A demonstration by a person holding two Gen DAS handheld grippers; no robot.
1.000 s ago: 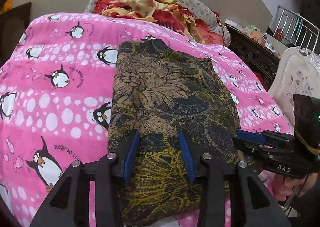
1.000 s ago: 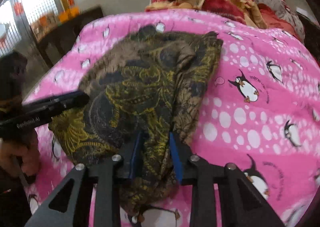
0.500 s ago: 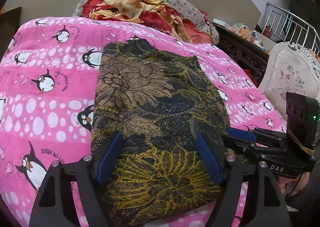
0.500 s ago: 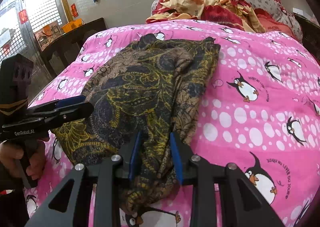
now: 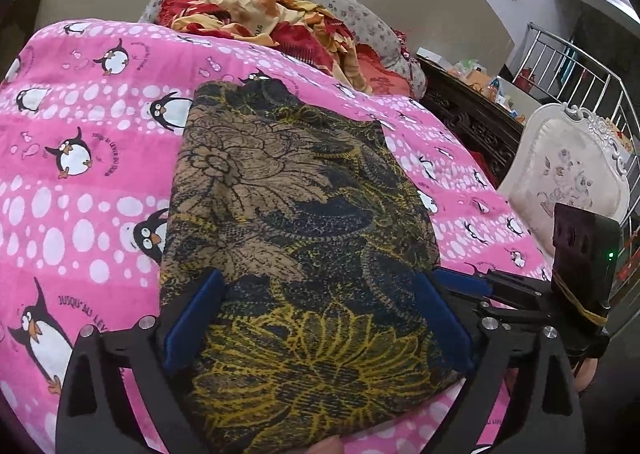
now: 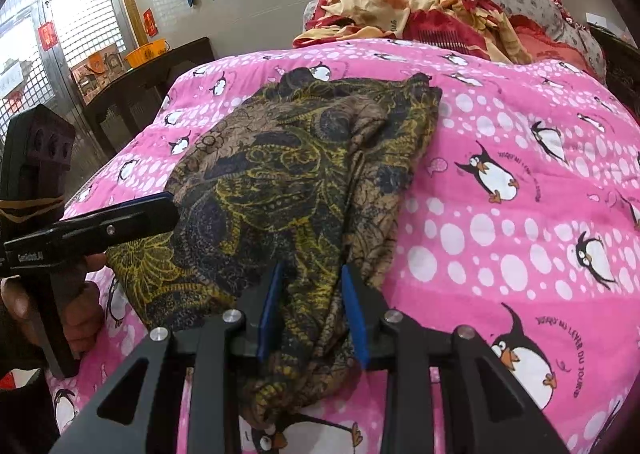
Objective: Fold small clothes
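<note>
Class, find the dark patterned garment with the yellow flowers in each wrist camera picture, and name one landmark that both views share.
Left wrist view: the garment fills the centre and runs down to the bottom edge, between the wide-open fingers of the left gripper.
Right wrist view: it lies centre-left, its near edge bunched between the right gripper fingers.
Shared landmark: the red and orange blanket heaped at the far end of the bed.

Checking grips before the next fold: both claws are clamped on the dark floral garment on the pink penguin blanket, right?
Not quite. In the left wrist view the left claw is spread wide open around the dark floral garment. Only the right claw pinches it, on the pink penguin blanket.
</note>
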